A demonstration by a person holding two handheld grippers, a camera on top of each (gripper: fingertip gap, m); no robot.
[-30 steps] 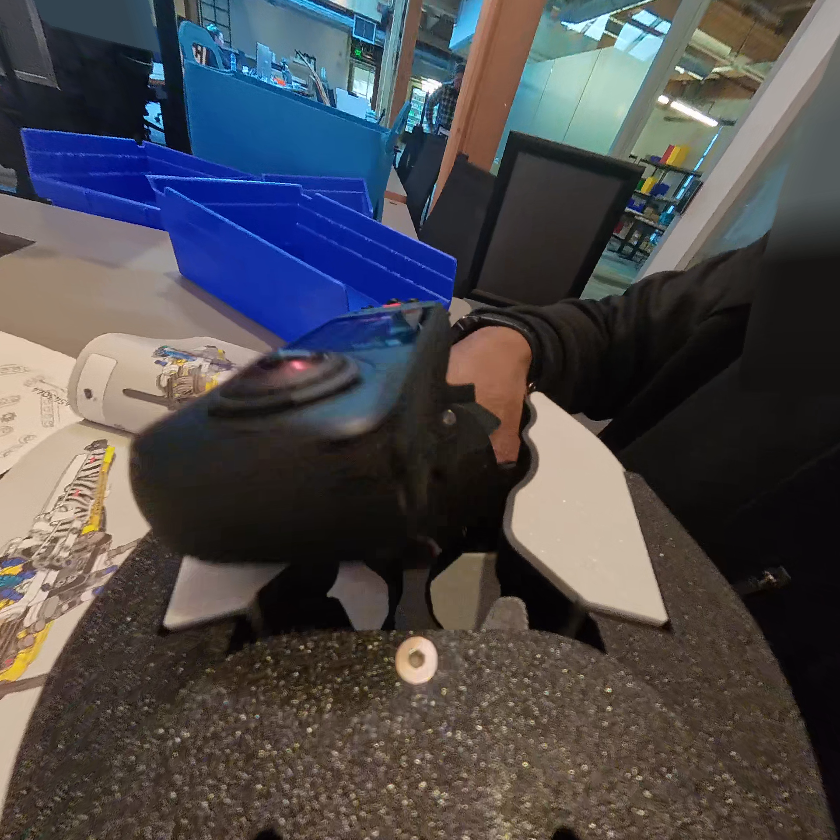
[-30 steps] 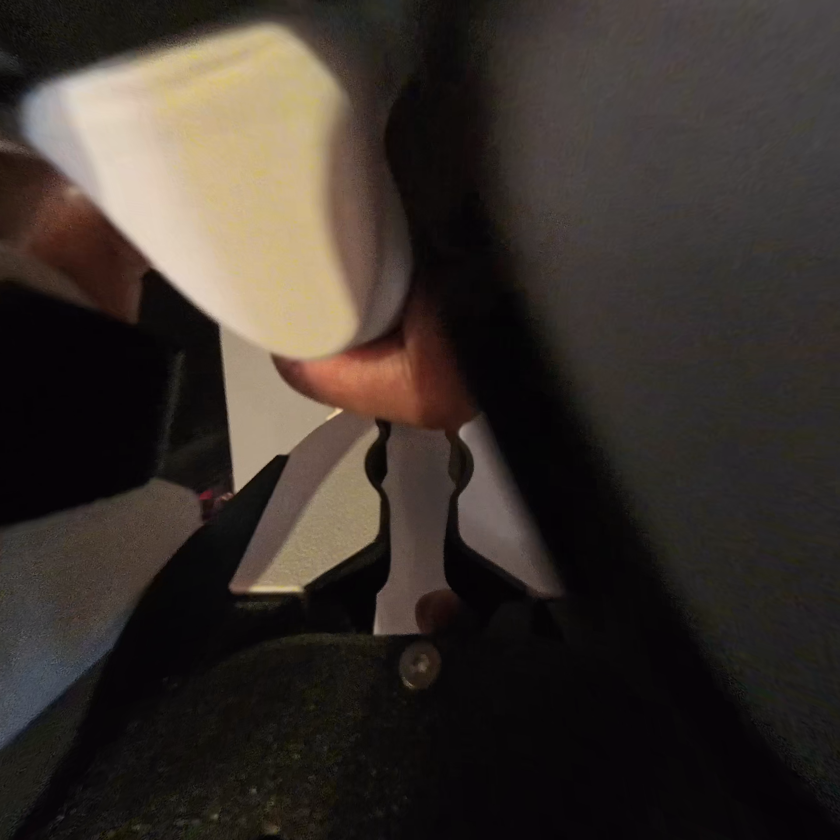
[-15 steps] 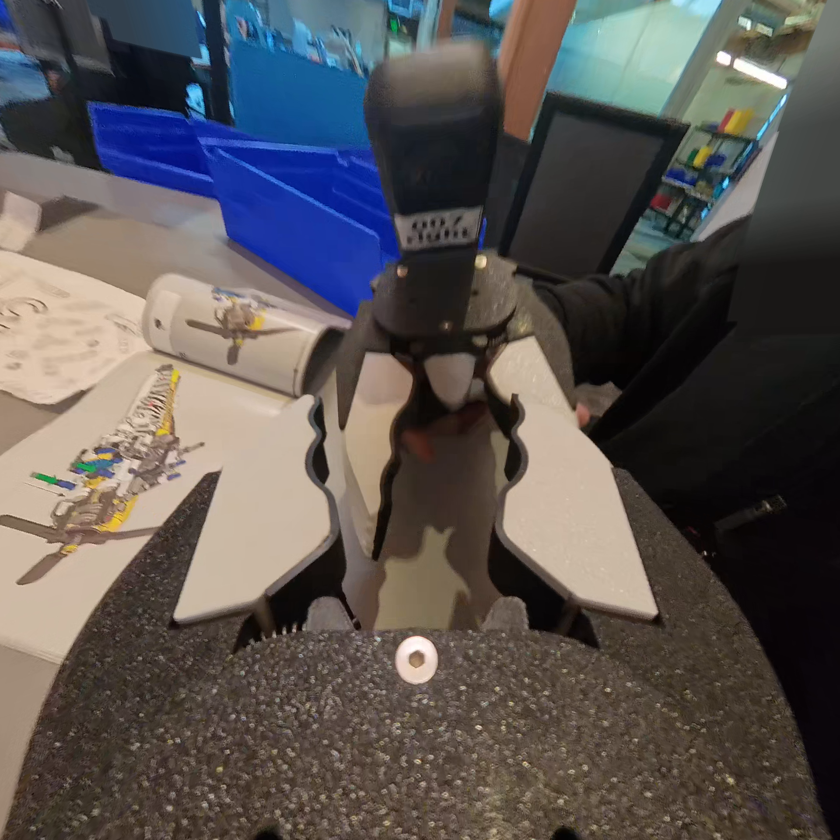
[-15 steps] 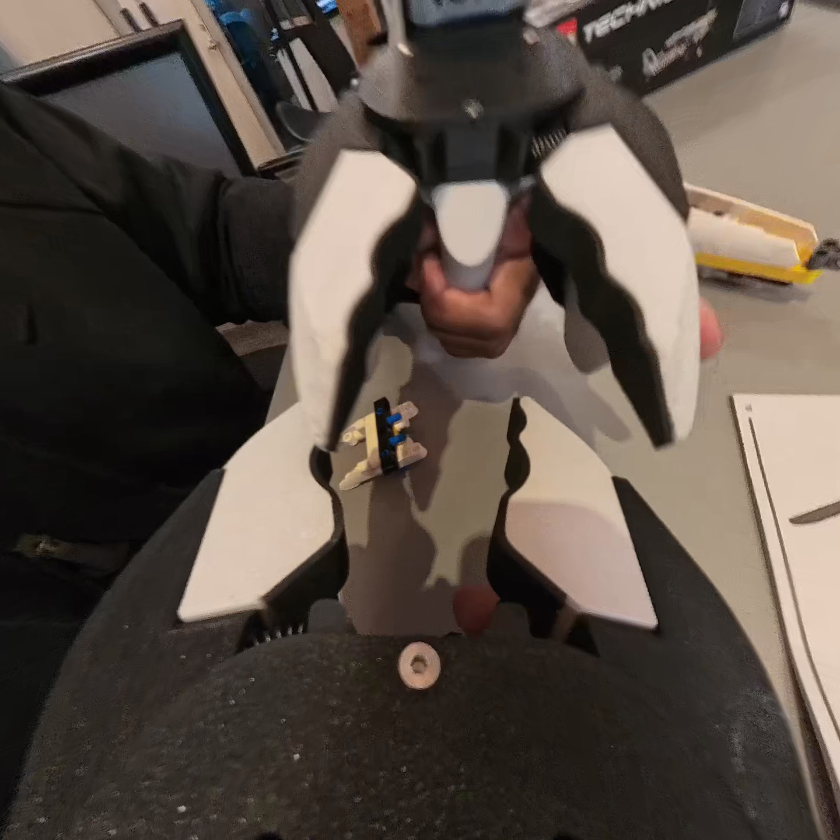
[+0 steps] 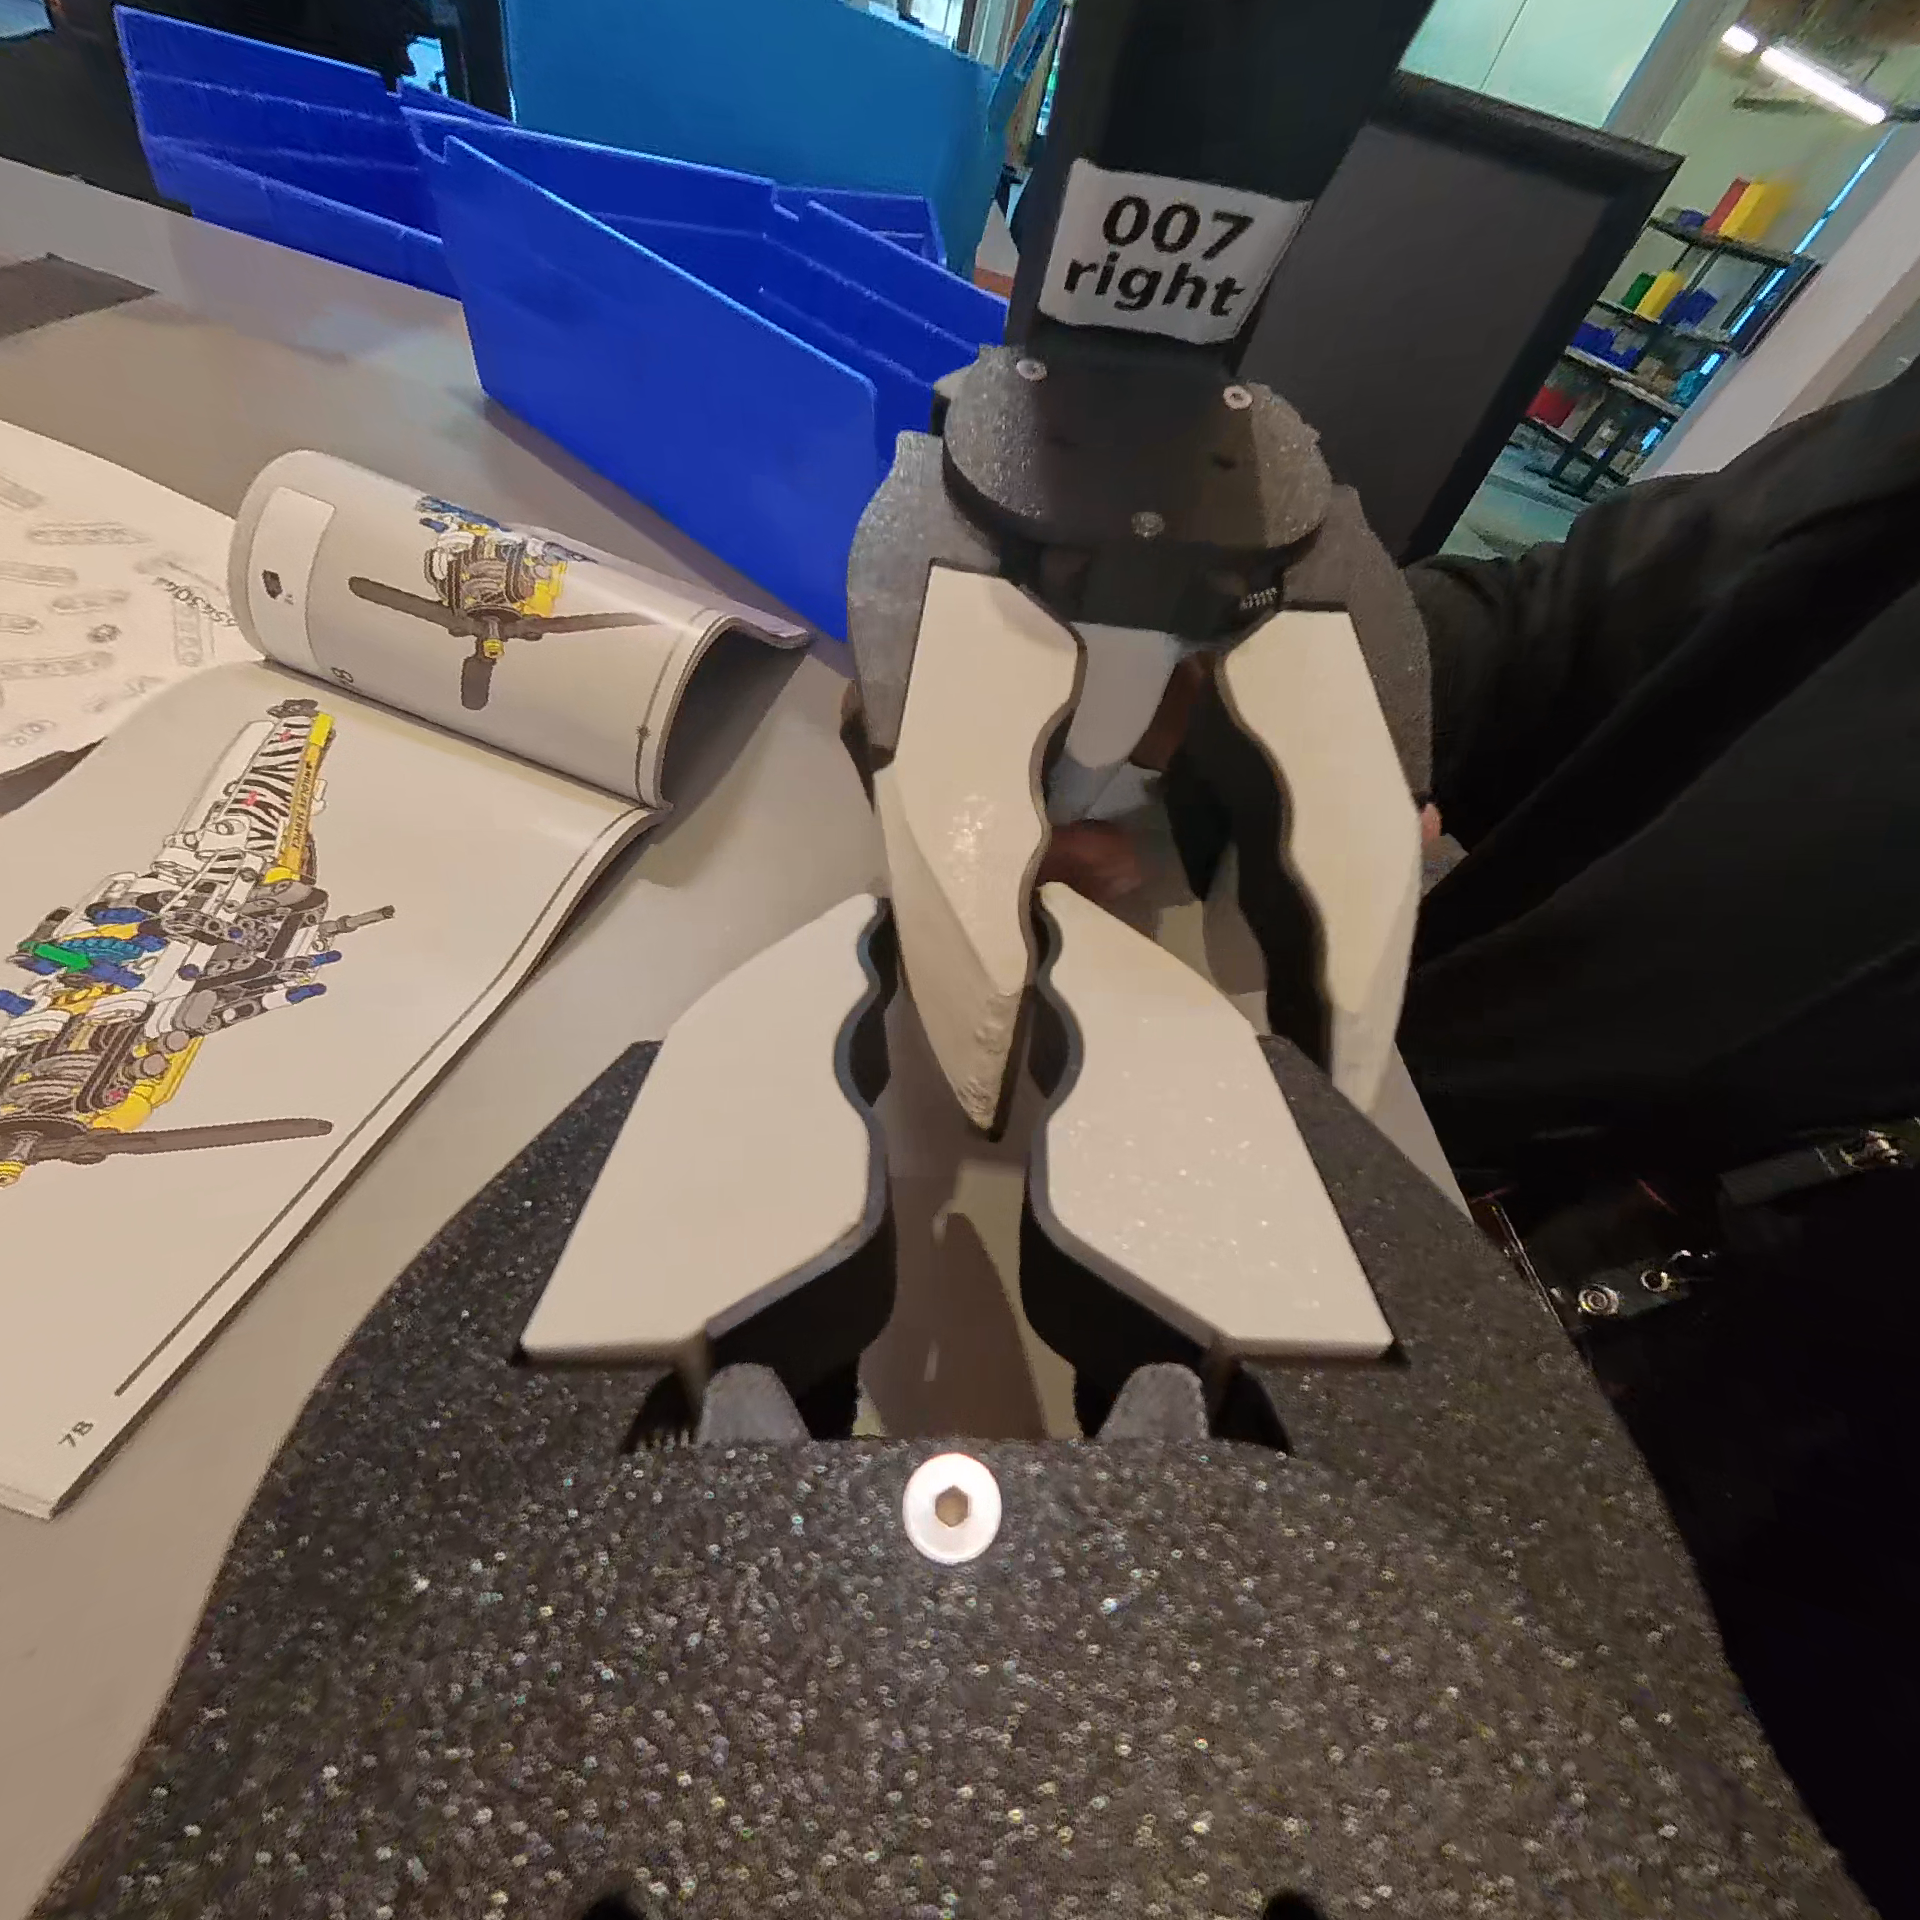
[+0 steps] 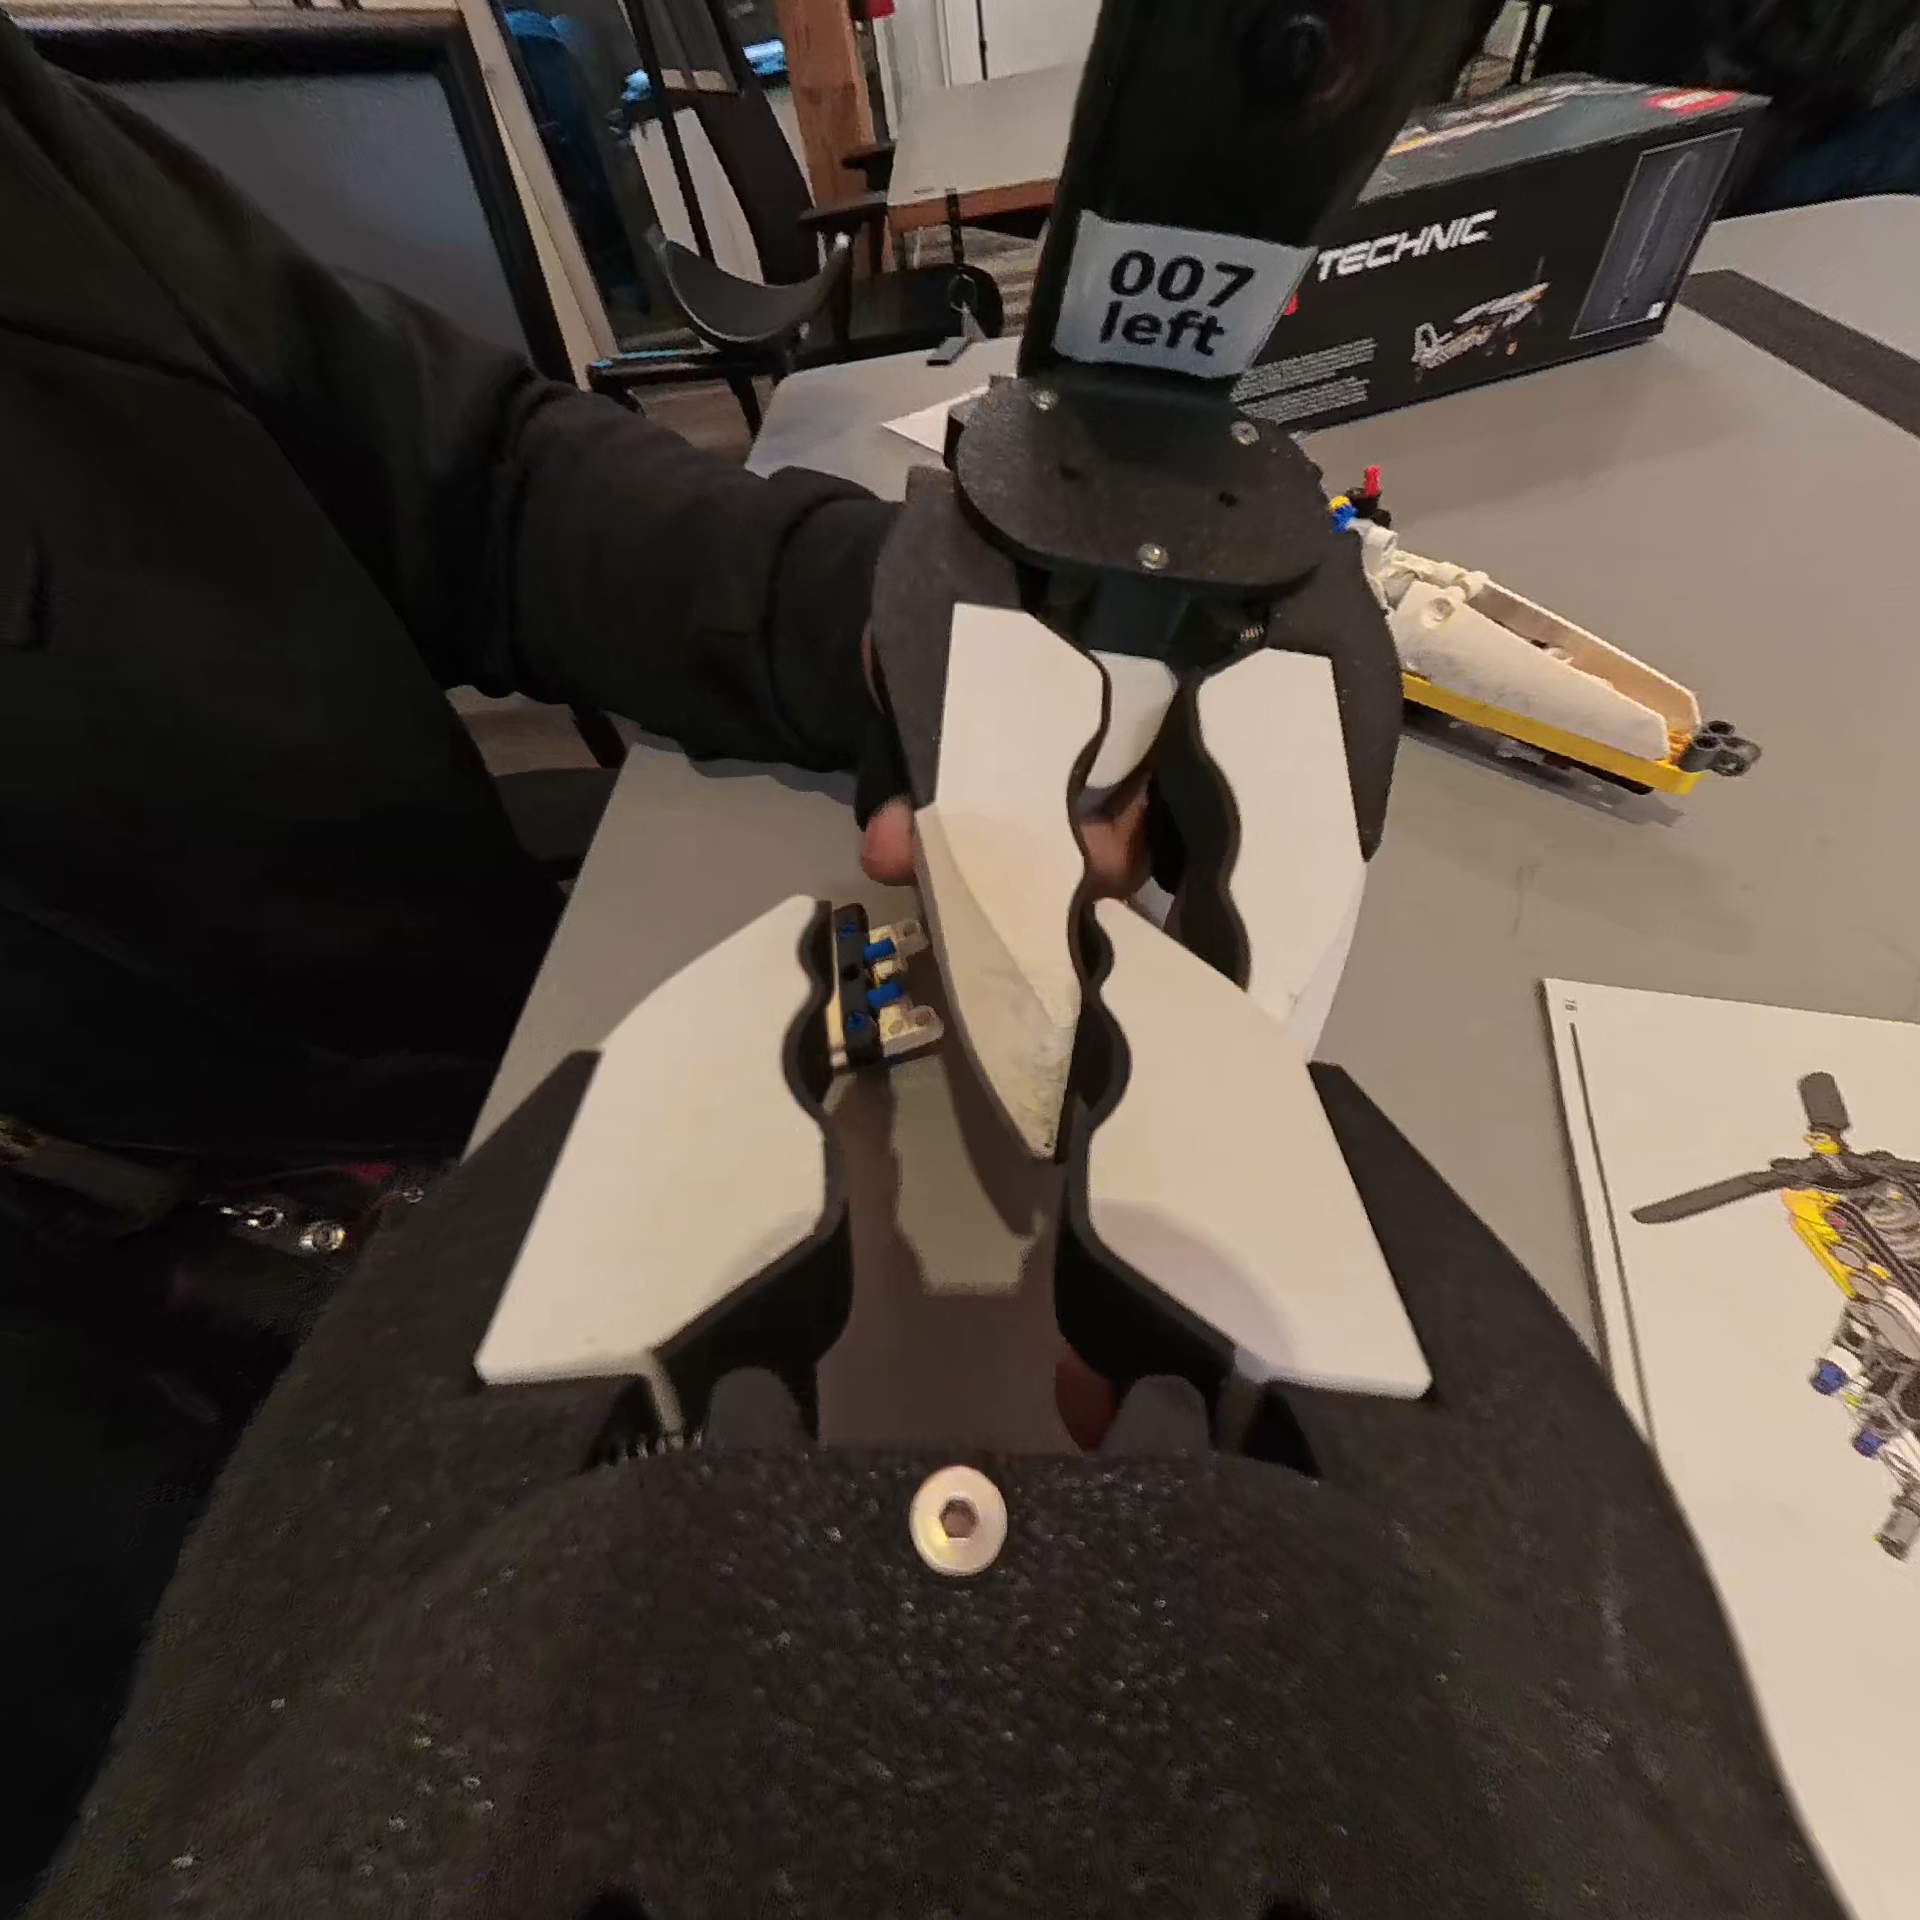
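Right wrist view: left gripper (image 5: pixel 958 914) and right gripper (image 6: pixel 961 920), jaws narrower than a moment ago, now interlace fingers part-open, clamping nothing, beside a small brick piece (image 6: pixel 871 987).

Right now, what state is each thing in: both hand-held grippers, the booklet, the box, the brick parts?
Left hand-held gripper: open, one finger of the right one between its fingers.
Right hand-held gripper: open, around a left finger and the small brick piece.
Small brick piece: on the table, ungripped.
Instruction booklet: open, page curled over.
Black box: looks closed.
Brick model: lying on the table.
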